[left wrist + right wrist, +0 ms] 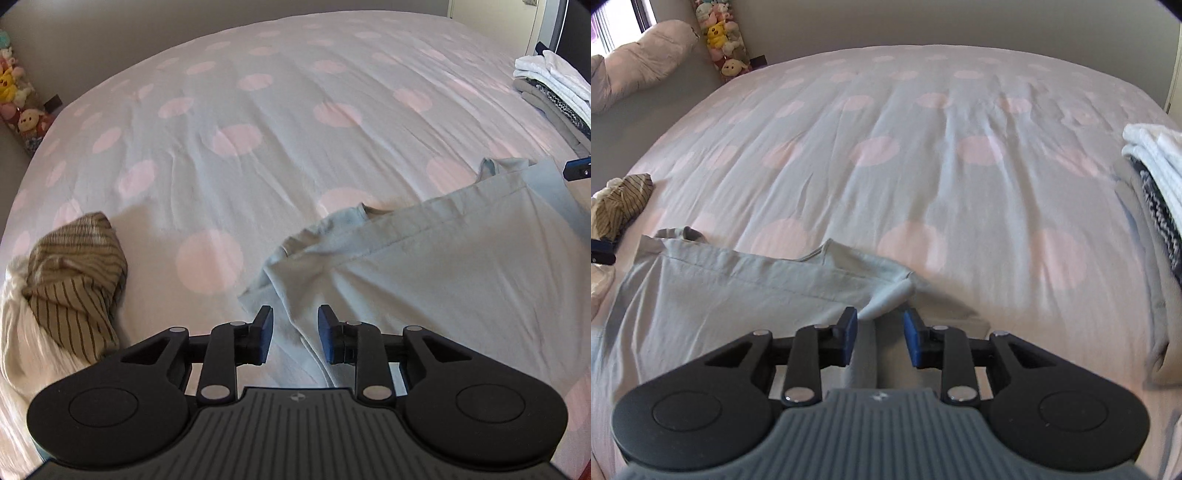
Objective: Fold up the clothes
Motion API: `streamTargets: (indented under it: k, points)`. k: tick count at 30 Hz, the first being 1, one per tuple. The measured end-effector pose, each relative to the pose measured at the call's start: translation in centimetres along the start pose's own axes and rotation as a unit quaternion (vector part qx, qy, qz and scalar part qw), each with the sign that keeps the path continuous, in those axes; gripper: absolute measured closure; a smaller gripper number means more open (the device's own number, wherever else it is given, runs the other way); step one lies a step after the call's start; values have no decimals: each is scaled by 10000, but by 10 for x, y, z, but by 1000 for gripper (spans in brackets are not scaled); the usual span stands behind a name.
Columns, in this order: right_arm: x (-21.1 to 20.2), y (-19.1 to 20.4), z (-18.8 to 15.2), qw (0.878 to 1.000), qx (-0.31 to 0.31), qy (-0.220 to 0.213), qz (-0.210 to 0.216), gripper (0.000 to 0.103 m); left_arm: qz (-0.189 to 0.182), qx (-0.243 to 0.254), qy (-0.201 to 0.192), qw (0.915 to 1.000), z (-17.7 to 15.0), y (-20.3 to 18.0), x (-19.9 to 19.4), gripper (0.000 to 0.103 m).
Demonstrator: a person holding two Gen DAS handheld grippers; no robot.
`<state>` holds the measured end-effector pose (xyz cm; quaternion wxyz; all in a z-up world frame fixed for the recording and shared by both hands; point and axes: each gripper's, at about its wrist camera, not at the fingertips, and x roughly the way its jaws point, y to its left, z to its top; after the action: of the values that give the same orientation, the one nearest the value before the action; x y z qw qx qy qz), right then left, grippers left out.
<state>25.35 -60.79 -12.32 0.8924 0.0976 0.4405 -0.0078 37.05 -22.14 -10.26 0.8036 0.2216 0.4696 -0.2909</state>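
Observation:
A pale blue-grey garment (443,266) lies spread on the bed, its seamed edge running up to the right. My left gripper (295,332) is open, its blue pads on either side of the garment's left edge without closing on it. In the right wrist view the same garment (713,295) fills the lower left. My right gripper (880,338) is open over the garment's right corner, where a rolled fold (892,295) pokes out just ahead of the pads. The tip of the right gripper (578,169) shows at the left wrist view's right edge.
The bed (258,110) has a grey cover with pink dots. A crumpled striped tan garment (74,277) on white cloth lies at the left. Folded clothes are stacked (554,88) at the right, also as a stack (1156,192). Plush toys (720,33) stand by the wall.

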Motion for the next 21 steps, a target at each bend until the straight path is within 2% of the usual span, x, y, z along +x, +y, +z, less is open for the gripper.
streamTargets:
  k: [2,6,9,10,11,16,21]
  points:
    - [3,1,-8,9999,146,-20,48,66,-78,-144,48,9999,-16,-5,1,78]
    - [19,-12,-6,9963,842,-77,124,66,-201,-394,197,9988,-41,-13,7,78]
    - [31,-21,5,9928,1186,-99,157,70,-200,-510,176,9983,-44,-12,11,78]
    - [34,-21,9,9933,1147,-83,99,85,-200,-539,156,9982,-42,-11,12,78]
    - [37,-19,12,9948,1015,-49,-5,96,-198,-567,135,9981,-41,-9,13,79]
    - [52,-20,17,9981,441,158,-400,98,-189,-809,-29,9965,-17,7,30,78]
    - [65,-34,5,9981,525,186,-279,97,-219,-1137,-175,9931,0,21,51,79]
